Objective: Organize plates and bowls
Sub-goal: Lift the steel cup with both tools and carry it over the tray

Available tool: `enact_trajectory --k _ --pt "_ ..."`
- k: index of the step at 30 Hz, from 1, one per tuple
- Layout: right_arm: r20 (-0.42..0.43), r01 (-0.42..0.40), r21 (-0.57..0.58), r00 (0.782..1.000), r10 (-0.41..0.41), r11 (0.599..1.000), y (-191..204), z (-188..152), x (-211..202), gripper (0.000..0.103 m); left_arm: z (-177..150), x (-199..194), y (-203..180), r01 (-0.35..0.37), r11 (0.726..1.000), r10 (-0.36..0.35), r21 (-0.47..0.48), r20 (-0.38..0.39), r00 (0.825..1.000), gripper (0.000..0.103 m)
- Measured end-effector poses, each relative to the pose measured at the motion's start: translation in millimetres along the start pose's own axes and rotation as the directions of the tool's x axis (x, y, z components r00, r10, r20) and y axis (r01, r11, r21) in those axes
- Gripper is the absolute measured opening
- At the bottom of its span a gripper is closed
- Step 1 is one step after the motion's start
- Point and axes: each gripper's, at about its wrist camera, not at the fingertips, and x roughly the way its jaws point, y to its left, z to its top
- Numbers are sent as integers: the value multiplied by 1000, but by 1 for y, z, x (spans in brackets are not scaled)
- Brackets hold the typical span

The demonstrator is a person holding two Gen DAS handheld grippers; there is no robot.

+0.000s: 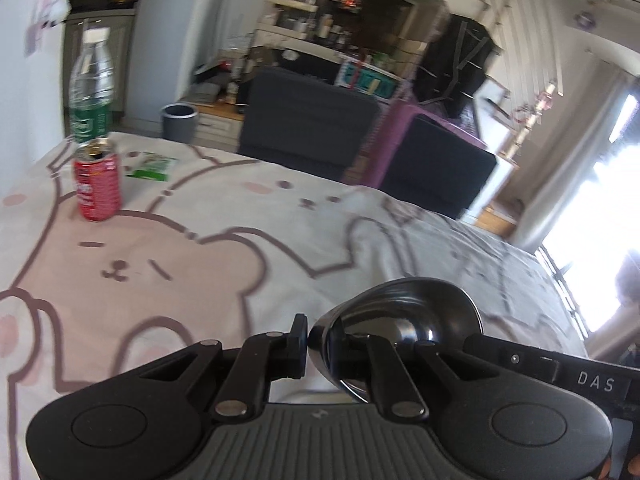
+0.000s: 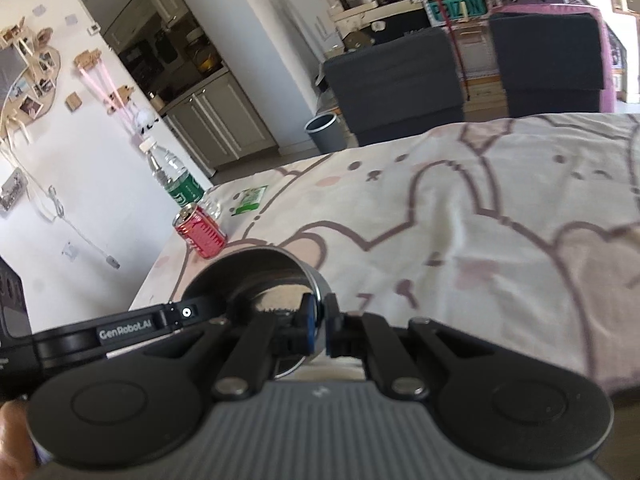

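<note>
Left claw: your left gripper (image 1: 308,344) is clenched on the rim of a shiny dark metal bowl (image 1: 404,312); one pad sits outside the wall, the other finger reaches inside.
Right claw: your right gripper (image 2: 320,326) is clamped on the rim of a round dark metal bowl with a mirrored inside (image 2: 256,280), blue pad inside the wall, black pad outside.
Left bowl: it is tipped on its side, mouth turned to the right of the claw, held clear above the cloth.
Right bowl: it lies to the left of and just beyond your right fingertips, mouth facing up and towards you, off the cloth.
Other claw: in each wrist view the opposite gripper's black bar crosses just beside the held bowl; whether one bowl or two is carried, you cannot tell.
Surface: under both claws spreads a cream and pink cloth printed with brown-outlined bears (image 1: 180,248).
Ahead left: well beyond the claws stands an open red drinks can (image 1: 97,184), upright.
Behind the can: a clear plastic bottle with a green label and white cap (image 1: 90,88), upright, close to the can.
Beside the can: a small flat green packet (image 1: 151,166) lies to its right.
Past the cloth edge: two dark grey padded chair backs (image 1: 308,118) and a grey round bin (image 1: 180,120) on the floor.
</note>
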Motion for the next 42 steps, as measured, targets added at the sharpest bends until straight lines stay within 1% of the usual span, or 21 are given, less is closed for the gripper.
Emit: enact_trajectory --k 5,9,12,15,24,29,33,39,42 --pt "34 16 42 999 -17 999 -28 -19 -38 5 -20 -3 -35 48 998 -47 32 -20 999 11" --pt "54 23 94 998 -28 995 -53 -39 -63 6 -32 0 -67 75 993 -72 87 -43 996 12" --pt "63 40 142 997 -49 989 -76 -52 -80 6 -39 4 -90 98 986 -91 138 -55 994 13" --pt "75 55 188 995 -70 981 -98 -61 -99 6 -44 11 -110 129 979 -119 159 -70 990 13" --pt "103 115 236 984 -143 965 -142 -82 -146 6 -59 28 -166 195 955 -175 223 -105 979 13" --pt "95 151 269 979 -182 951 -160 -90 -165 6 -68 41 -189 230 944 -201 237 -138 970 13" --pt "79 181 276 974 -210 944 -169 -98 -173 6 -75 55 -200 248 940 -210 235 -175 962 13" --pt "44 237 280 965 -259 930 -182 -103 -170 7 -84 71 -218 262 933 -213 245 -210 954 13" --pt "27 257 278 961 -275 925 -188 -107 -175 7 -87 81 -223 267 933 -210 242 -235 949 13"
